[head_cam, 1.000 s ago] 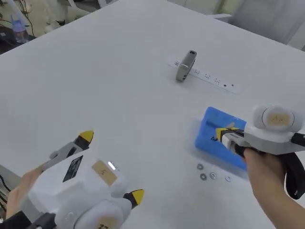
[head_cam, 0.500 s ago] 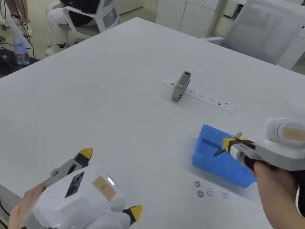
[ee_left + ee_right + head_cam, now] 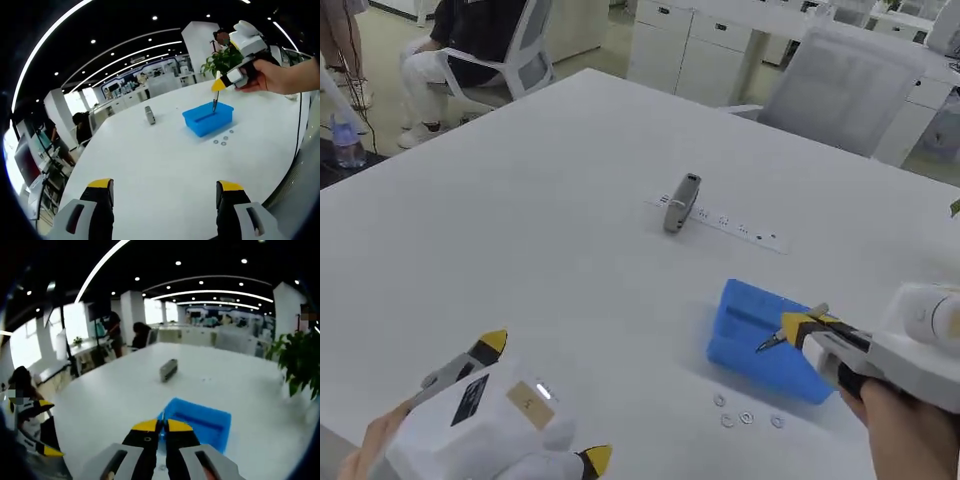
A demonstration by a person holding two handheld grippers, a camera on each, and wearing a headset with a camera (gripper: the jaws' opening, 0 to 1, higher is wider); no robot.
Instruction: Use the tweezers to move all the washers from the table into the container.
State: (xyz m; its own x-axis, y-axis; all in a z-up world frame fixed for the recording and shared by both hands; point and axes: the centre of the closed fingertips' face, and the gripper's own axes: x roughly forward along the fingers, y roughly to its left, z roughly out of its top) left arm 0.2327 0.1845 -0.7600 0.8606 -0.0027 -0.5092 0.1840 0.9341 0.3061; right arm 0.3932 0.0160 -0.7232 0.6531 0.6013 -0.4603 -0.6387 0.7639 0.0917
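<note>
White worktop (image 3: 520,230) carries a grey block (image 3: 681,202) at the left end of a flat white strip (image 3: 735,226), far of centre. Beyond: grey chair (image 3: 835,90), cabinets (image 3: 710,50), a seated person (image 3: 470,30) and bottle (image 3: 347,138) far left

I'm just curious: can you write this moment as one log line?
right gripper: shut on tweezers, over blue container | left gripper: open, empty | washers: on table beside it
</note>
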